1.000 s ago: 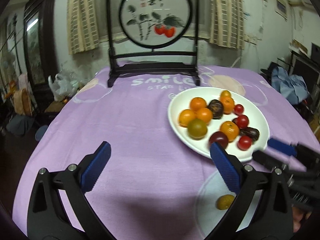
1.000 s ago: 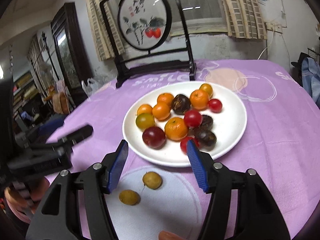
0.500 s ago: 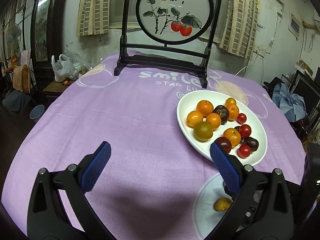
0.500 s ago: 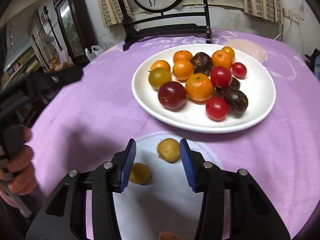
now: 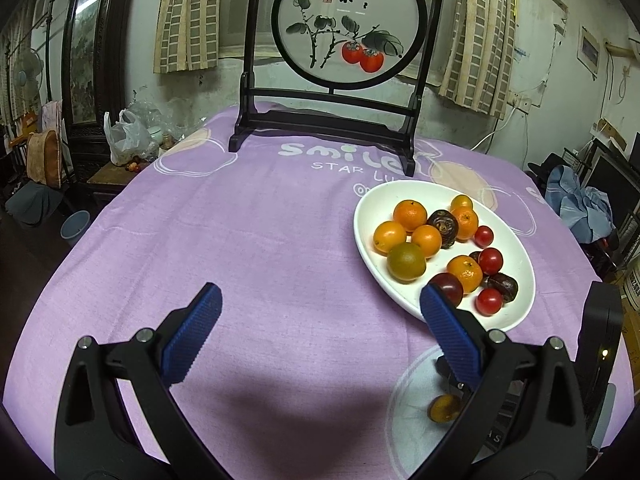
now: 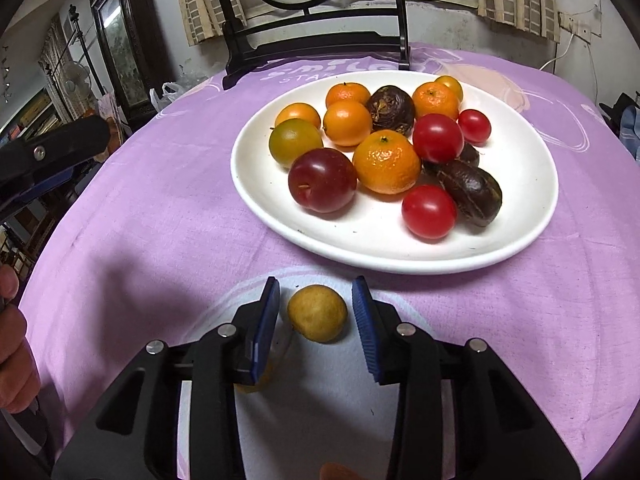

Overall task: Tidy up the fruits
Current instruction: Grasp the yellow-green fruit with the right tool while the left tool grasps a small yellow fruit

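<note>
1. Right claw (image 6: 316, 312): released, pads on either side of a small yellow fruit (image 6: 317, 313), gap visible on both sides, no contact.
2. That fruit lies on the counter (image 6: 160, 216) near its front edge, just in front of the white plate (image 6: 520, 184).
3. Second yellow fruit (image 5: 444, 408) sits just left of it, mostly hidden behind the right claw's left finger.
4. Plate holds oranges, tomatoes, a plum (image 6: 322, 180) and dark fruits.
5. Left claw (image 5: 320, 332): released wide, empty, above bare purple cloth left of the plate.
</note>
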`<action>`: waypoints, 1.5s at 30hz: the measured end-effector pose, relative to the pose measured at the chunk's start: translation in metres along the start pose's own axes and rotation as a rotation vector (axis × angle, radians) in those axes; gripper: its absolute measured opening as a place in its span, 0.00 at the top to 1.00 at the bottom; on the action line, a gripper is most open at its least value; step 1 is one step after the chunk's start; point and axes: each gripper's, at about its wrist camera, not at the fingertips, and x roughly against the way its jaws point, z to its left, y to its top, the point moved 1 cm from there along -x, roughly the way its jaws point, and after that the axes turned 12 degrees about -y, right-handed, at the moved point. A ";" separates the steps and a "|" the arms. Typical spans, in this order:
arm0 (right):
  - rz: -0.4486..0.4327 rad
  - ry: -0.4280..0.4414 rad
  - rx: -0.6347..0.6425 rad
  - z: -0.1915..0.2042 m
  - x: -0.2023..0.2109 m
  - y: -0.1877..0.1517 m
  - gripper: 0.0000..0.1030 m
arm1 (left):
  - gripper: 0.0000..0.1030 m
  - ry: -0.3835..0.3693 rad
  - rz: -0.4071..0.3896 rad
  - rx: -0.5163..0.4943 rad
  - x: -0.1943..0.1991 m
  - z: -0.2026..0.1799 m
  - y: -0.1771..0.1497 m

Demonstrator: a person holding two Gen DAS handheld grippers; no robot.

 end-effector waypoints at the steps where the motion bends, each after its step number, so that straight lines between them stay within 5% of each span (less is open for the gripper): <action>1: 0.000 -0.004 0.000 0.001 -0.001 0.001 0.65 | 0.02 0.001 0.002 0.000 0.000 0.000 0.000; 8: 0.010 -0.039 0.027 0.002 0.002 0.000 0.72 | 0.02 -0.004 0.014 0.009 -0.002 0.002 -0.002; 13: -0.053 0.037 -0.033 -0.016 0.032 0.004 0.72 | 0.02 -0.032 0.056 -0.012 -0.009 -0.006 -0.008; 18: -0.168 0.028 -0.144 -0.048 0.062 0.013 0.72 | 0.02 -0.106 0.127 -0.146 -0.019 -0.038 -0.028; 23: -0.173 0.011 -0.238 -0.076 0.065 0.013 0.72 | 0.05 -0.206 0.210 -0.351 -0.025 -0.080 -0.059; 26: -0.171 0.011 -0.243 -0.078 0.065 0.013 0.72 | 0.14 -0.220 0.250 -0.415 -0.029 -0.092 -0.073; 32: -0.168 0.014 -0.236 -0.075 0.065 0.014 0.72 | 0.35 -0.224 0.334 -0.370 -0.047 -0.085 -0.082; 45: -0.168 0.013 -0.235 -0.075 0.065 0.013 0.72 | 0.62 -0.245 0.365 -0.413 -0.054 -0.093 -0.091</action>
